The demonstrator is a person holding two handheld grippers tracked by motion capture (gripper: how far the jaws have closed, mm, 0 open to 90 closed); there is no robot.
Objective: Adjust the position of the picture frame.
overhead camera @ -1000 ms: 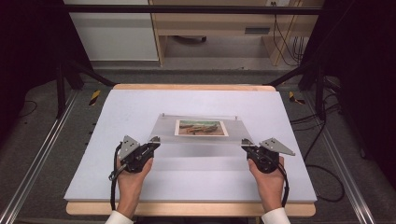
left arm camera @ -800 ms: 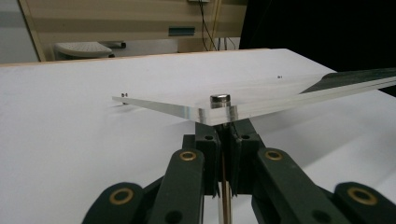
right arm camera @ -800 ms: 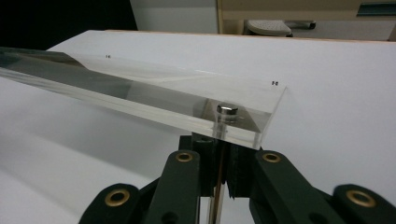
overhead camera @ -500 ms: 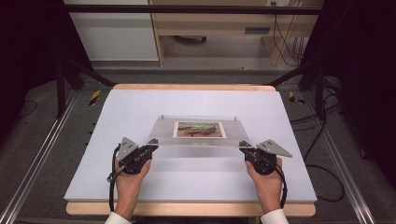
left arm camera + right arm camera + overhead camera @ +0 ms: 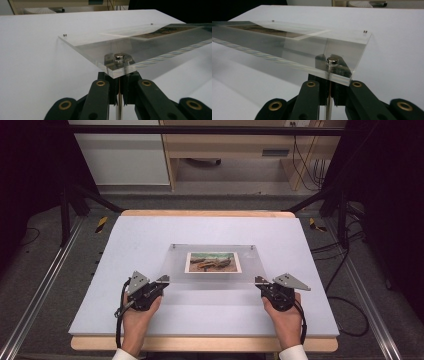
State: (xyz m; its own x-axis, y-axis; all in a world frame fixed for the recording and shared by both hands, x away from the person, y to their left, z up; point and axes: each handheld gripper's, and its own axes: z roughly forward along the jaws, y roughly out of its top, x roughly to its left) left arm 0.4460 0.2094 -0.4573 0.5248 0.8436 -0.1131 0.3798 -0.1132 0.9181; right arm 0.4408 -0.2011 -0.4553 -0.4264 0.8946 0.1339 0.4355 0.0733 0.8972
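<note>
A clear acrylic frame (image 5: 175, 265) with a landscape photo (image 5: 212, 262) inside it lies over the middle of the white table. Its near edge is raised off the table. In the high view my left gripper (image 5: 164, 280) is at the frame's near left corner and my right gripper (image 5: 259, 281) is at the near right corner. In the left gripper view the black jaws (image 5: 119, 77) are shut on a thin metal pin under the corner, below a silver stud (image 5: 118, 57). The right gripper (image 5: 329, 80) is shut the same way on a pin beneath its stud (image 5: 332, 61).
The white board (image 5: 150, 230) covers a wooden table with broad bare room around the frame. Metal rails run along both sides on the floor. Cables (image 5: 345, 270) lie at the right, and wooden furniture stands beyond the far edge.
Both grippers and the frame's near edge have shifted slightly toward the person. Both grips are unchanged.
</note>
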